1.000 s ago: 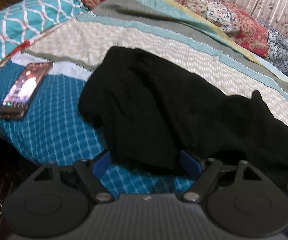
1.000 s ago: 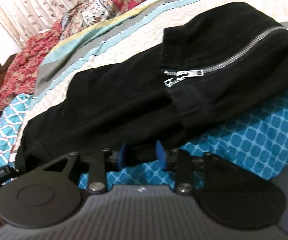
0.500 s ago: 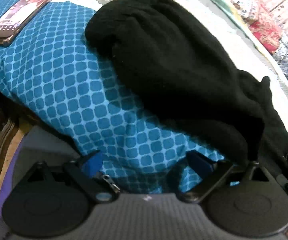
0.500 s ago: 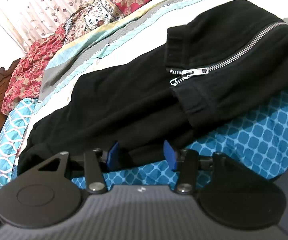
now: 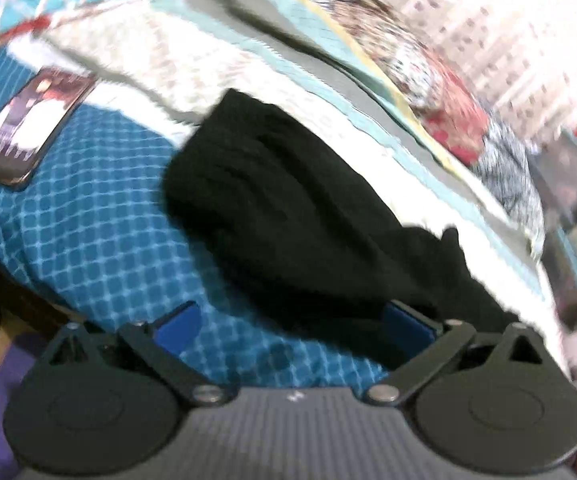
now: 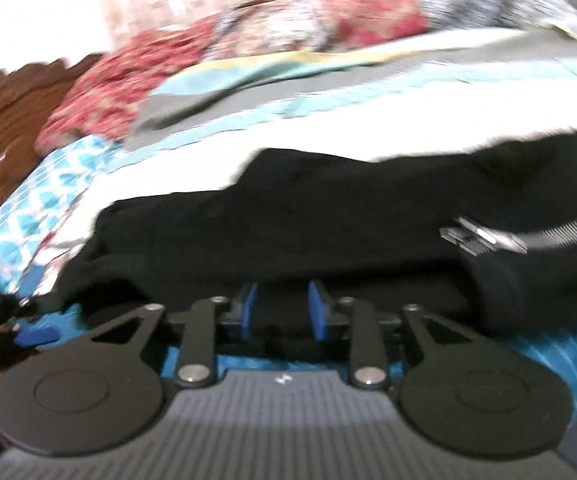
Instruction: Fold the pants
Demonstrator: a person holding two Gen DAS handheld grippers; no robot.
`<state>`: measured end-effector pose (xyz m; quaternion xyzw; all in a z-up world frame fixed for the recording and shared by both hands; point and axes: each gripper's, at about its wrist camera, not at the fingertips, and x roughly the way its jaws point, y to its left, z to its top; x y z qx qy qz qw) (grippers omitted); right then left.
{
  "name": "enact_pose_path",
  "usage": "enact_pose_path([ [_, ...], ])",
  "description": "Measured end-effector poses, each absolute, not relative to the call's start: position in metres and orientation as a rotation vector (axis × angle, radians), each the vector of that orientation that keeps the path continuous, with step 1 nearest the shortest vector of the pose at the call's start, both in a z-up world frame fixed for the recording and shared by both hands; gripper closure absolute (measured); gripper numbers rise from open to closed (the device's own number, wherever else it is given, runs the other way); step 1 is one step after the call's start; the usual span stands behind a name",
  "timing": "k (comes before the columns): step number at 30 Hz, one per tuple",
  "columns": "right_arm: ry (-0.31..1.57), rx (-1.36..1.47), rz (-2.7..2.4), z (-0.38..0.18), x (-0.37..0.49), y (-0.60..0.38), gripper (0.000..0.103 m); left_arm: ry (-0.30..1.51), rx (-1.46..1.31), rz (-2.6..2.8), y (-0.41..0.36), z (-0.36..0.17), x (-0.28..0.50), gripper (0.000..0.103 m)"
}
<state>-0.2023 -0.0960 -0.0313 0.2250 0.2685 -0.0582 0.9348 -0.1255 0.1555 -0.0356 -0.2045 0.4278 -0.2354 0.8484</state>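
Black pants [image 5: 308, 216] lying bunched lengthwise on a bed, partly on a blue checked sheet [image 5: 88, 216], partly on a pale quilt [image 5: 216, 60] with grey and teal bands. Left gripper [image 5: 292, 322] spread wide, jaws opening, blue pads [image 5: 176, 322] far apart. Pants edge reaching in beside the right-hand pad; bare blue sheet ahead of the left-hand pad; nothing pinched, fabric only lying in the gap on one side. Phone [image 5: 28, 128] ahead and well to the left of the left fingers, screen lit, flat on the sheet, apart from the pants. Patterned red pillows [image 5: 420, 68] far beyond the fingertips along the far side of the bed. Right gripper [image 6: 282, 312] narrow, jaws closing, black cloth filling the gap between the blue pads [image 6: 318, 312]; frame blurred, so cannot tell for certain whether pads press the fabric yet, but a fold of the pants sits squarely between them. Metal zipper [image 6: 528, 236] ahead and to the right of the right fingers, slider end nearest, teeth running off toward the right edge. Bulk of the garment stretching away ahead and to the left of the right fingertips. Carved wooden headboard [image 6: 12, 108] far left beyond the pants. Both views smeared with motion blur.
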Motion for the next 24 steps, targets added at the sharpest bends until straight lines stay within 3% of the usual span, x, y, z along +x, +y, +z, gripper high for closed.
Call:
enact_pose_path([
  [6, 0.568, 0.344, 0.114, -0.007, -0.151, -0.053, 0.085, 0.924, -0.71, -0.478, 0.209, -0.049, -0.098, 0.001],
  [14, 0.63, 0.274, 0.32, -0.01, -0.101, 0.02, 0.087, 0.957, -0.804, -0.502, 0.211, -0.067, -0.065, 0.0],
  [19, 0.815, 0.292, 0.284, -0.062, -0.06, 0.009, 0.091, 0.958, -0.761, -0.542, 0.189, -0.07, -0.047, 0.0],
  [24, 0.821, 0.47, 0.278, -0.075, -0.049, -0.007, 0.093, 0.948, -0.727, -0.551, 0.178, -0.068, -0.043, 0.0],
])
